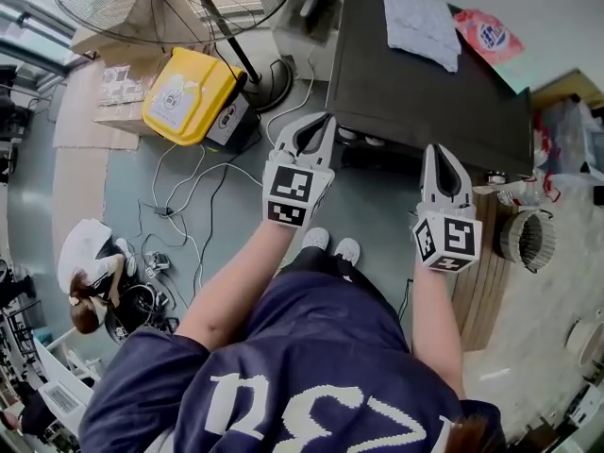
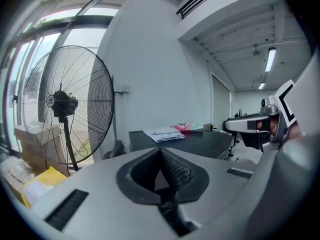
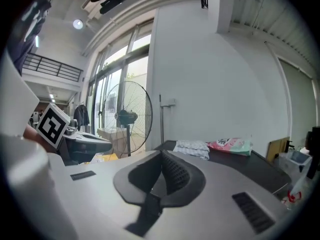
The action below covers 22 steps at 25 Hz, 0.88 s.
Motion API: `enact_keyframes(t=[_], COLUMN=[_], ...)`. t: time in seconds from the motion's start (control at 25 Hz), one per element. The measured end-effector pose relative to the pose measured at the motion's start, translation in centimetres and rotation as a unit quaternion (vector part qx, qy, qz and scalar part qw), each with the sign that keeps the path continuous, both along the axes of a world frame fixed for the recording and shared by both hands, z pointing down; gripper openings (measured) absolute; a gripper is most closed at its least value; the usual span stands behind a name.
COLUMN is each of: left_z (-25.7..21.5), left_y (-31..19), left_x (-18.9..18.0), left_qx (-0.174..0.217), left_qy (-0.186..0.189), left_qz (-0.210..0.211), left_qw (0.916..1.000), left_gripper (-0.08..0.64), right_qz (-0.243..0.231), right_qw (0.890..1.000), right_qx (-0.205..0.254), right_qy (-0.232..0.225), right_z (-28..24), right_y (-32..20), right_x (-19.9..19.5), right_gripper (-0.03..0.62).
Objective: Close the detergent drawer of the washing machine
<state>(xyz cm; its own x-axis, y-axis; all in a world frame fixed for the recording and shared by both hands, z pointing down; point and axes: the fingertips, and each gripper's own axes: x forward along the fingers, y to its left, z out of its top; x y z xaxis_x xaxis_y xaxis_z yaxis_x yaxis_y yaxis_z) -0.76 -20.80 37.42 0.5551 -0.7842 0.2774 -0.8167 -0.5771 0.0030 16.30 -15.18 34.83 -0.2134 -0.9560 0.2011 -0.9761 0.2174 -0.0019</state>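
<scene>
A dark, flat-topped machine (image 1: 425, 92) stands ahead of me at the top of the head view; no detergent drawer shows in any view. My left gripper (image 1: 318, 125) is held up in the air short of the machine's near left corner, jaws shut on nothing. My right gripper (image 1: 440, 154) hovers beside it near the front right, also shut and empty. In the left gripper view the shut pads (image 2: 172, 170) point over the dark top (image 2: 195, 141). The right gripper view has the same closed pads (image 3: 172, 174) before that top (image 3: 260, 166).
A folded white cloth (image 1: 422, 26) and a pink detergent bag (image 1: 489, 36) lie on the machine. A large standing fan (image 1: 175, 3) and a yellow bin (image 1: 189, 94) stand to the left, with cables (image 1: 179, 215) across the floor. Another person (image 1: 90, 272) crouches at lower left. Wooden boards (image 1: 477, 281) lie right.
</scene>
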Motion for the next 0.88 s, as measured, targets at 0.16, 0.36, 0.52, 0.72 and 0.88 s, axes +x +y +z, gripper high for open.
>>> enact_keyframes(t=[0.16, 0.36, 0.52, 0.72, 0.88], left_z=[-3.5, -7.4, -9.6, -10.3, -10.4], left_y=[1.1, 3.0, 4.2, 5.2, 6.0], left_x=[-0.2, -0.3, -0.6, -0.8, -1.1], left_qx=[0.024, 0.068, 0.086, 0.093, 0.093], left_qy=[0.001, -0.016, -0.005, 0.001, 0.002], left_qz=[0.006, 0.009, 0.008, 0.002, -0.004], left_qw=[0.9997, 0.9975, 0.9963, 0.9957, 0.9957], left_gripper=[0.02, 0.02, 0.02, 0.02, 0.02], right_qz=[-0.002, -0.006, -0.003, 0.004, 0.01], right_qw=[1.0, 0.998, 0.998, 0.997, 0.996], right_qx=[0.029, 0.054, 0.066, 0.081, 0.088], right_qy=[-0.008, -0.013, -0.007, -0.002, -0.002], right_z=[-3.8, -7.0, -8.7, -10.1, -10.8], right_y=[1.3, 3.3, 4.6, 5.9, 6.7], right_x=[-0.5, -1.1, -1.2, -0.9, -0.5], right_gripper=[0.015, 0.015, 0.015, 0.015, 0.014])
